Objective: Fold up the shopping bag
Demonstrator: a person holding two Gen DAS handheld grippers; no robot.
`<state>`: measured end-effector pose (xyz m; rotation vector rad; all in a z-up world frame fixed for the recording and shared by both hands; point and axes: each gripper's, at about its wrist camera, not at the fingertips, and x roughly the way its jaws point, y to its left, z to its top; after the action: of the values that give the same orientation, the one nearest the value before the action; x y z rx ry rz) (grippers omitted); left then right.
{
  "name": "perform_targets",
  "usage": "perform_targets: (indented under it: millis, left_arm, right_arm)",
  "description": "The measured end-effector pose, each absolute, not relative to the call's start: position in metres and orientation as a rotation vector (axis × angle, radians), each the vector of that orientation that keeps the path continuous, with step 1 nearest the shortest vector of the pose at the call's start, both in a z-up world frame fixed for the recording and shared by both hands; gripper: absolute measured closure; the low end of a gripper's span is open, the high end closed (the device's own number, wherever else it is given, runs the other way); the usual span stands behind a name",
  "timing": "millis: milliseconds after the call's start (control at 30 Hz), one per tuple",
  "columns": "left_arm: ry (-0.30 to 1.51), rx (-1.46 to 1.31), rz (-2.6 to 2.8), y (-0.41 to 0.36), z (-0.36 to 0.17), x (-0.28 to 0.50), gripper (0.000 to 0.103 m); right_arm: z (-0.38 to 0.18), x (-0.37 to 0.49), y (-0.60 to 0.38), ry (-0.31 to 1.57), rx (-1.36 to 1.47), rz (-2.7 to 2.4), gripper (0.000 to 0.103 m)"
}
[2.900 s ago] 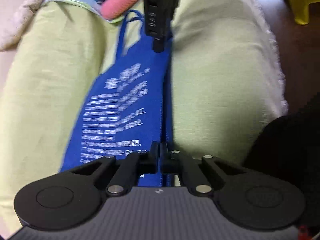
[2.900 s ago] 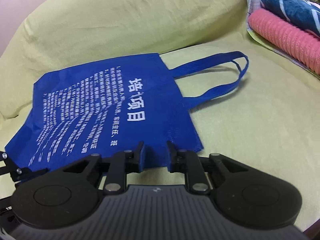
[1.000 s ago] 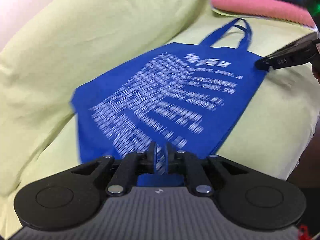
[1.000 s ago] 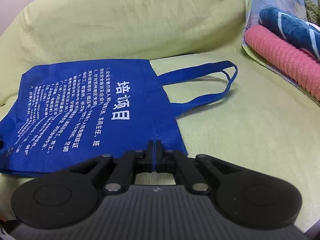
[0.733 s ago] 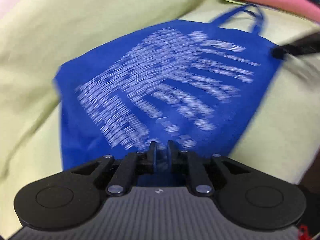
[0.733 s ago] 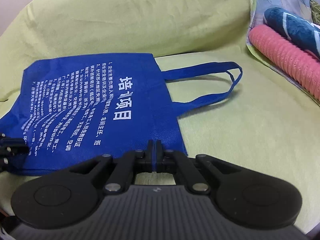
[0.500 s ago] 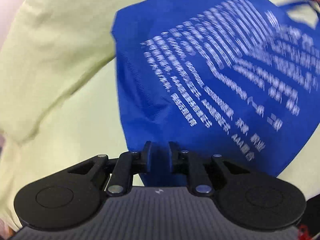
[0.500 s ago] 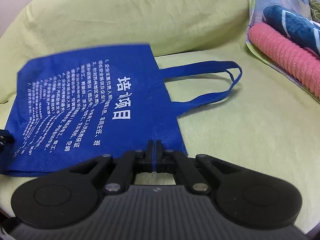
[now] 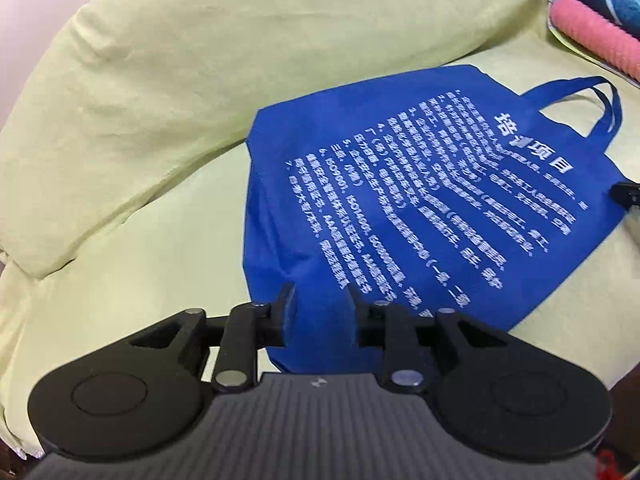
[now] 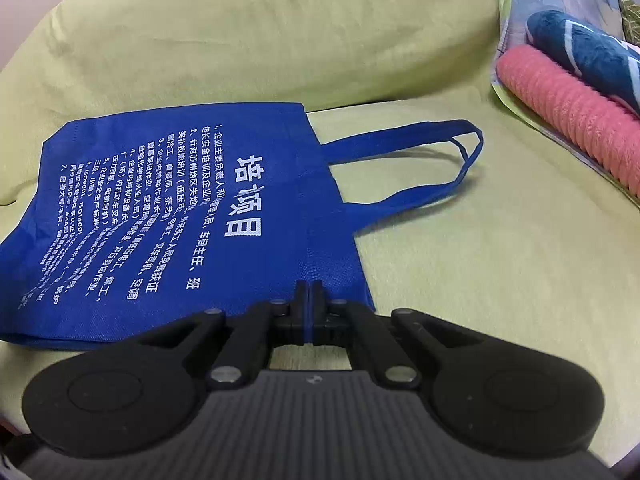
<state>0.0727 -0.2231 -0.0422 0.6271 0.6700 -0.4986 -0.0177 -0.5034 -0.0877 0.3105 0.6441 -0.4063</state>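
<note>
A blue shopping bag [image 9: 400,208] with white print lies flat on the yellow-green sofa seat, its two handles [image 10: 440,160] stretched toward the right. My left gripper [image 9: 320,304] hovers over the bag's bottom corner with its jaws opening. Blue fabric shows in the gap, but the pads do not press it. My right gripper [image 10: 309,304] is shut on the shopping bag [image 10: 180,220] at its top corner near the handles, with a sliver of fabric pinched between the fingers. The tip of the right gripper [image 9: 626,194] shows at the bag's edge in the left wrist view.
The sofa's back cushion [image 10: 240,32] rises behind the bag. A pink rolled towel [image 10: 568,120] and a navy towel [image 10: 580,52] lie on a patterned cloth at the right. Bare seat cover [image 10: 500,260] spreads right of the bag.
The left gripper's jaws have spread apart and let go of the bag's bottom corner, and it has lifted and rolled. The bag has settled flat. The right gripper has stayed put.
</note>
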Motion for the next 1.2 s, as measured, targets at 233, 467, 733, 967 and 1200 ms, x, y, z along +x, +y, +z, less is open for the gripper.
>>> perform_targets:
  millis: [233, 467, 733, 967, 1200]
  left_arm:
    - [0.712, 0.558, -0.565, -0.235, -0.047, 0.076, 0.067]
    - [0.736, 0.524, -0.757, -0.258, -0.071, 0.069, 0.048]
    - [0.772, 0.639, -0.904, -0.269, -0.067, 0.118, 0.048]
    - [0.659, 0.700, -1.133, -0.335, 0.019, 0.239, 0.018]
    - [0.932, 0.715, -1.355, -0.414, -0.003, 0.346, 0.019]
  right_arm:
    - [-0.084, -0.015, -0.504, 0.670, 0.322, -0.421, 0.103]
    - [-0.081, -0.013, -0.503, 0.702, 0.326, -0.426, 0.103]
    - [-0.080, -0.013, -0.505, 0.730, 0.320, -0.400, 0.103]
    - [-0.081, -0.016, -0.511, 0.729, 0.344, -0.368, 0.103]
    - [-0.080, -0.015, -0.512, 0.741, 0.351, -0.364, 0.103]
